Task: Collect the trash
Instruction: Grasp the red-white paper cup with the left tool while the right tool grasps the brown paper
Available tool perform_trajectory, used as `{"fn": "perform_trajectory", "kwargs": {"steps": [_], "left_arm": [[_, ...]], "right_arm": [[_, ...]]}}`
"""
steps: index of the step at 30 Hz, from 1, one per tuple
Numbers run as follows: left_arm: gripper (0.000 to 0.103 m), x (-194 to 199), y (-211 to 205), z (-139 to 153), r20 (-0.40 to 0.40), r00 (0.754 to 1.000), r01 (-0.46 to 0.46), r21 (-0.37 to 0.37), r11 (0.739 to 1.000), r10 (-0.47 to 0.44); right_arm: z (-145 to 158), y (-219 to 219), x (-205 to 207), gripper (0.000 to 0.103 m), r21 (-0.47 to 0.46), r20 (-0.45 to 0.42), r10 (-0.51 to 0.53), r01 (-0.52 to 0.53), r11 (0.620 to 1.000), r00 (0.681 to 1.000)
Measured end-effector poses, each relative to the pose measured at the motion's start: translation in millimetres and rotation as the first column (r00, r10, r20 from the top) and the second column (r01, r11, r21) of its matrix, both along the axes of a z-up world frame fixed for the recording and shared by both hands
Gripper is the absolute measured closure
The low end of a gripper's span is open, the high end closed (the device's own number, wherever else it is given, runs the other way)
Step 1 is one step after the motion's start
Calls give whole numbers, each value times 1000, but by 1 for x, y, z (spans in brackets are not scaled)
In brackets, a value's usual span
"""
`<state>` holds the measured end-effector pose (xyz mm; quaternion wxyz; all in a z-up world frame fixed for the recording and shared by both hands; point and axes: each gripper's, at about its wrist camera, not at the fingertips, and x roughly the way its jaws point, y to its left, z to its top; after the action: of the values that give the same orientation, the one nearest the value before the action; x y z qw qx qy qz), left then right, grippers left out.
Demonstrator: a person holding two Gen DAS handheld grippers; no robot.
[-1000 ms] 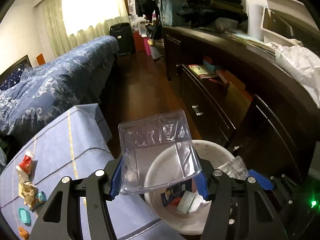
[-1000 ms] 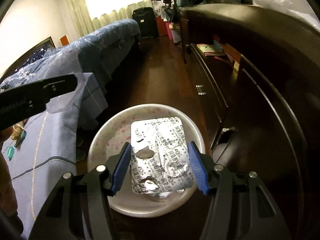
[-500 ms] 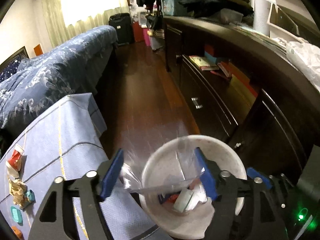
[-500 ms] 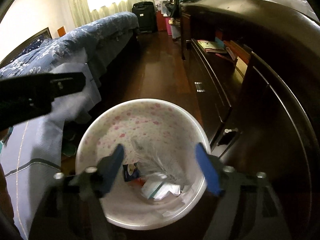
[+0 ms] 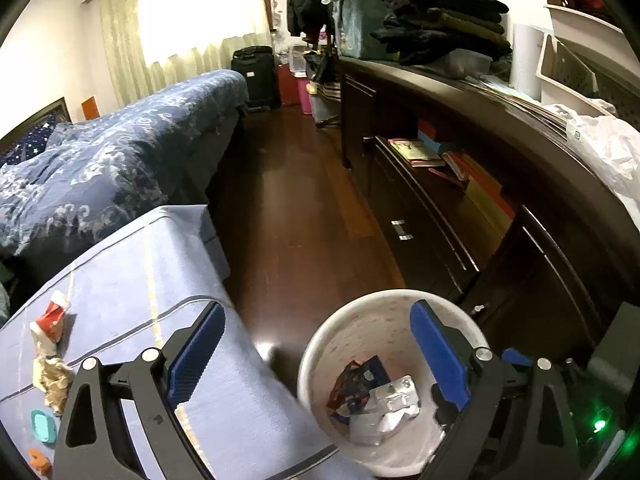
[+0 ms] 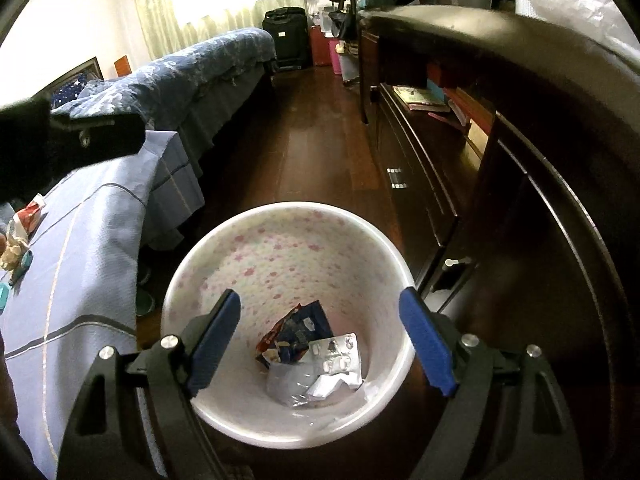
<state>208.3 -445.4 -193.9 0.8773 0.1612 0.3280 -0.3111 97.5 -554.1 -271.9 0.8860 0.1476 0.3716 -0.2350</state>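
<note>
1. at the far left of the left wrist view, scraps lie on the blue-clothed surface [image 5: 132, 280]: a red and white wrapper [image 5: 51, 317] at the left edge; below it a crumpled brownish paper wad [image 5: 54, 382]; lower still a small teal piece [image 5: 43, 426] and an orange bit [image 5: 38, 460] in the lower left corner.
2. the left hand-held gripper [image 5: 316, 356] fills the bottom of that view; its jaws have just been opening and stand released, wide apart, with nothing between the blue pads; the left pad sits over the cloth, the right pad over the bin.
3. in the lower centre-right stands the white bin [image 5: 320, 344] with pink speckles, on the dark wooden floor [image 5: 288, 208] just beside the surface's edge; inside lie a dark blue and red snack wrapper [image 5: 360, 384], a foil blister pack [image 5: 396, 394] and a clear plastic tray, hard to make out.
4. in the right wrist view the right hand-held gripper [image 6: 320, 340] hangs over the bin [image 6: 288, 216]; its jaws have just been opening and are released, empty; between them, at the bin's bottom, lie the snack wrapper [image 6: 296, 332], the blister pack [image 6: 336, 354] and the clear plastic tray [image 6: 286, 384].
5. a dark cabinet [image 6: 520, 160] runs along the right side; a bed with a blue quilt [image 6: 192, 72] lies in the upper left.
</note>
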Motion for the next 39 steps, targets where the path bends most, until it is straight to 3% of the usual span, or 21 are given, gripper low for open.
{"fn": "perform_trajectory", "kwargs": {"steps": [5,8,16,18,23,30,31,32,33,35,39], "left_arm": [[8,7,36,7,50,994,-98,4,995,97],[7,19,71,13,77,976,-203,3,979,203],[4,86,158,17,70,891,-451,18,892,449],[4,113,171,13,42,878,-478,55,877,476],[4,168,194,-12,-113,869,-473,100,875,482],[4,195,214,-41,-191,842,-489,126,863,505],[5,195,216,-43,-197,842,-488,120,865,503],[15,195,217,-44,-202,843,-485,116,867,499],[30,196,219,-45,-206,843,-484,112,868,497],[40,198,223,-44,-210,843,-487,91,869,495],[41,195,233,-42,-207,841,-497,73,865,501]], "right_arm": [[18,15,-7,18,-16,38,24,-23,1000,999],[31,33,-9,16,-27,69,70,-69,997,995],[63,99,7,15,-105,97,249,-239,965,964],[69,116,12,15,-124,100,293,-280,952,951],[79,151,24,15,-146,99,384,-368,918,918],[84,189,43,15,-174,79,471,-453,874,879],[84,193,48,15,-175,77,479,-461,870,874],[85,197,52,15,-175,75,484,-466,867,872],[85,202,55,15,-176,73,487,-470,865,870],[85,209,63,15,-172,72,500,-483,858,863],[83,223,80,15,-142,65,519,-507,850,852]]}}
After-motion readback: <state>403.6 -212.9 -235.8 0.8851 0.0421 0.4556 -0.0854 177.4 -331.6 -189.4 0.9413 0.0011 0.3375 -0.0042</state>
